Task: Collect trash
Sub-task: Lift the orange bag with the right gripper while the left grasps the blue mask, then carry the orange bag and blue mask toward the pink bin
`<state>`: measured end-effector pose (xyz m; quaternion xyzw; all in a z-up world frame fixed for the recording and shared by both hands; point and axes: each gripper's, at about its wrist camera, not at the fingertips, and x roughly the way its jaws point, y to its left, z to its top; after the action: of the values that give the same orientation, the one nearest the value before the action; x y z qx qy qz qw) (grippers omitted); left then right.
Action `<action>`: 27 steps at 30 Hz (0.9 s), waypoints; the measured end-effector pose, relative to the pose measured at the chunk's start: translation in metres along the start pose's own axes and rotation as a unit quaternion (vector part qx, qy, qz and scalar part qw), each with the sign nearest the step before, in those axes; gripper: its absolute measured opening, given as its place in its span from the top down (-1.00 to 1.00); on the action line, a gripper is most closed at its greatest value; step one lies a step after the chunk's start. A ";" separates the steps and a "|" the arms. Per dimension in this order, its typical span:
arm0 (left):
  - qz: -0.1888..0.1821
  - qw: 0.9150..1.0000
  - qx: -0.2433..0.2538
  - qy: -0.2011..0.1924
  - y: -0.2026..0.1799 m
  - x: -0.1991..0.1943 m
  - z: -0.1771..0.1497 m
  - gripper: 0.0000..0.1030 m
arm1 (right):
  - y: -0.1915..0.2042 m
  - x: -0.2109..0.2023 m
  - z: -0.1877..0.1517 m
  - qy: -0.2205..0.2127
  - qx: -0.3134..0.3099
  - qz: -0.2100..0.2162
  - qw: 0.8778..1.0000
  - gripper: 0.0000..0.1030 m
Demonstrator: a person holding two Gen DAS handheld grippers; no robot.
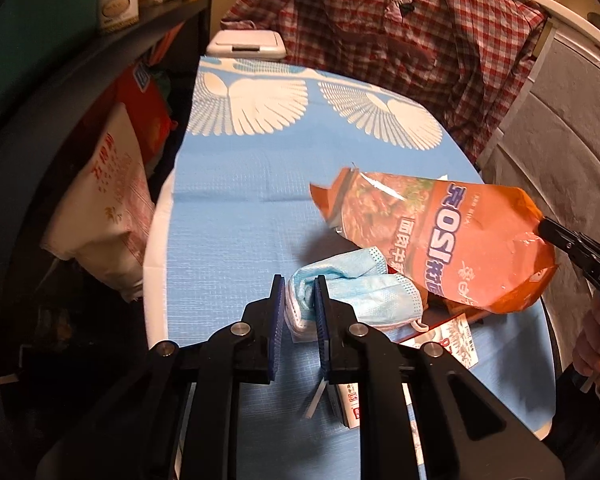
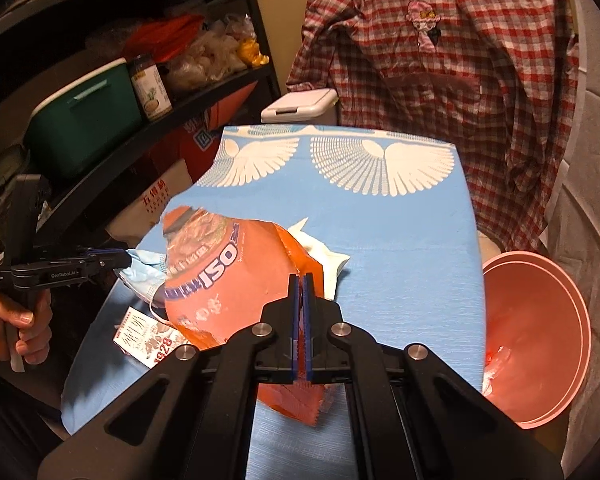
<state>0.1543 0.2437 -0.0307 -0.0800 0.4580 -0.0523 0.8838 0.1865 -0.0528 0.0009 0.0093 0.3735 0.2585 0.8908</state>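
Two claws, two pieces of trash over a blue woven cloth

The left gripper (image 1: 299, 300) is clamped on a crumpled, pleated blue face mask (image 1: 356, 288), soft and folded, just above the blue tablecloth (image 1: 236, 216); the right gripper (image 2: 302, 296) is pinched tight on the crinkly, glossy orange snack bag (image 2: 228, 280), its torn end raised; a flat printed card (image 2: 148, 338) lies beneath; a smooth pink plastic basin (image 2: 540, 320) sits at the table's right edge.

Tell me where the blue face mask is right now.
The blue face mask is pinched in the left gripper, just above the blue tablecloth, beside the orange snack bag that the right gripper holds.
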 end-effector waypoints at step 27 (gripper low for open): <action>0.023 0.989 -0.031 -0.140 -0.059 -0.070 0.023 0.71 | -0.059 -0.070 0.012 -0.097 0.063 -0.055 0.992 0.96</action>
<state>0.1318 0.2000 0.0493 -0.1031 0.3325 -0.0058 0.9374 0.1804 -0.1340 0.0437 0.0701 0.3010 0.1826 0.9333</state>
